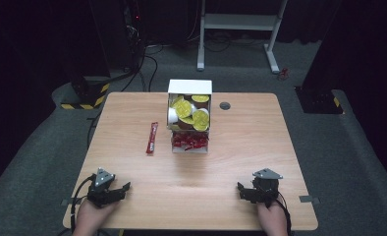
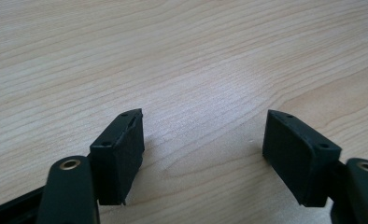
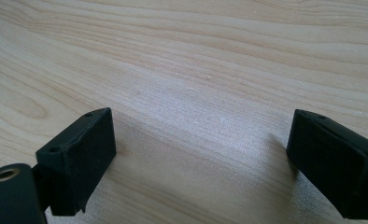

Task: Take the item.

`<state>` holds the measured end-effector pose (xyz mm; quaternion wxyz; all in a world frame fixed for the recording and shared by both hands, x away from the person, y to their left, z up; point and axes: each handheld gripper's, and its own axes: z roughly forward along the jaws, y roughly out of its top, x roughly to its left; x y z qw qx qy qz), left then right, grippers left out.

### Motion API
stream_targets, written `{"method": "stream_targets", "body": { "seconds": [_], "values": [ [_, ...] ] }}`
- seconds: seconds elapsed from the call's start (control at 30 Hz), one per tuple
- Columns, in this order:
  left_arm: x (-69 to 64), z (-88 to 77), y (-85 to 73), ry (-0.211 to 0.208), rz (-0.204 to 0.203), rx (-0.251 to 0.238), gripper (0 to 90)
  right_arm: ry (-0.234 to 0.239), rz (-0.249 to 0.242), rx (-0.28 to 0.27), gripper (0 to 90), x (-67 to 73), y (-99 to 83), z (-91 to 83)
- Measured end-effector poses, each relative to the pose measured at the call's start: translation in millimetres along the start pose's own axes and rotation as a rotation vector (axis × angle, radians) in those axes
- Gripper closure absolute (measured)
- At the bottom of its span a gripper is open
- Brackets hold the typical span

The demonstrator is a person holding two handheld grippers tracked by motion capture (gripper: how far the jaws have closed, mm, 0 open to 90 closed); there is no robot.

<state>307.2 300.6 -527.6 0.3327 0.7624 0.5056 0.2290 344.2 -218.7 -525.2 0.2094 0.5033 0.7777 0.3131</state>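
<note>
My left gripper rests low over the wooden table at its near left corner, held in a hand. In the left gripper view its jaws stand wide apart, so the left gripper is open over bare wood. My right gripper sits at the near right, also in a hand. The right gripper is open too, with nothing between its black pads.
A white box stands at the back middle of the table, with several yellow-lidded cups in its upper part and red sachets below. One red sachet lies loose to its left. A round grommet sits to its right.
</note>
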Motion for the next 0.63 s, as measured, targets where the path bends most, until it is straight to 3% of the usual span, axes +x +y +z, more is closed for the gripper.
{"method": "stream_targets", "body": {
  "seconds": [0.63],
  "values": [
    [-0.3,0.7,-0.1,-0.011,-0.005,0.0,26.5,-0.002,-0.002,0.001,8.3,0.3,-0.5,-0.6]
  ]
}}
